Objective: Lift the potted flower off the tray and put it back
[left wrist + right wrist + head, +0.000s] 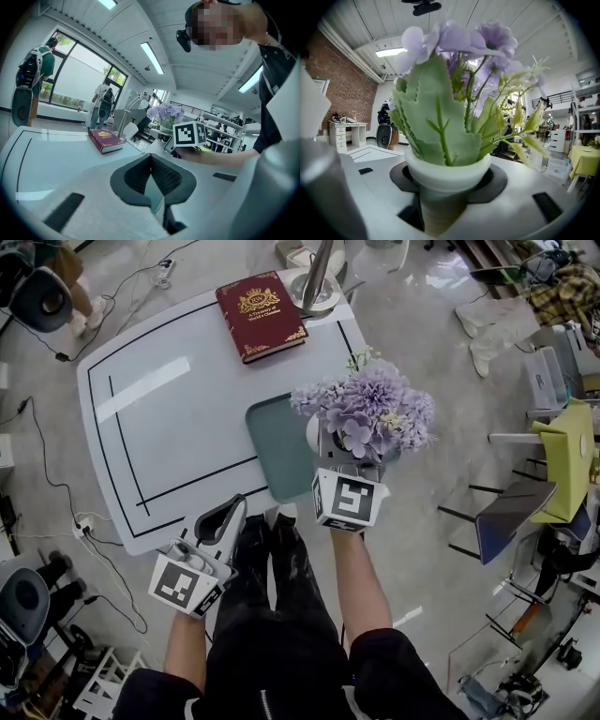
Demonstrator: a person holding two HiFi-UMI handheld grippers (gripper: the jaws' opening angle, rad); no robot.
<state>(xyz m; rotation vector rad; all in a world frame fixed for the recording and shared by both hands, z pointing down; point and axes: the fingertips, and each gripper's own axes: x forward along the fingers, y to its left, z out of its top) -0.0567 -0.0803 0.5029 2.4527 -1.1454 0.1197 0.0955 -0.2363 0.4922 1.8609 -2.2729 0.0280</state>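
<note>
The potted flower (pixel 367 413), purple blooms in a white pot, hangs above the right end of the grey-green tray (pixel 277 448) on the white table (pixel 169 409). My right gripper (pixel 345 463) is shut on the pot; in the right gripper view the pot (pixel 446 174) sits wedged between both jaws, its leaves filling the frame. My left gripper (pixel 223 521) rests at the table's near edge, left of the tray, shut with nothing between its jaws. In the left gripper view the flower (pixel 165 113) and the right gripper's marker cube (pixel 190 134) show ahead.
A red book (pixel 260 315) lies at the table's far side beside a lamp base (pixel 316 292). Chairs and a yellow-covered table (pixel 562 460) stand right of the table. Cables run across the floor at left. People stand by the window (pixel 33 70).
</note>
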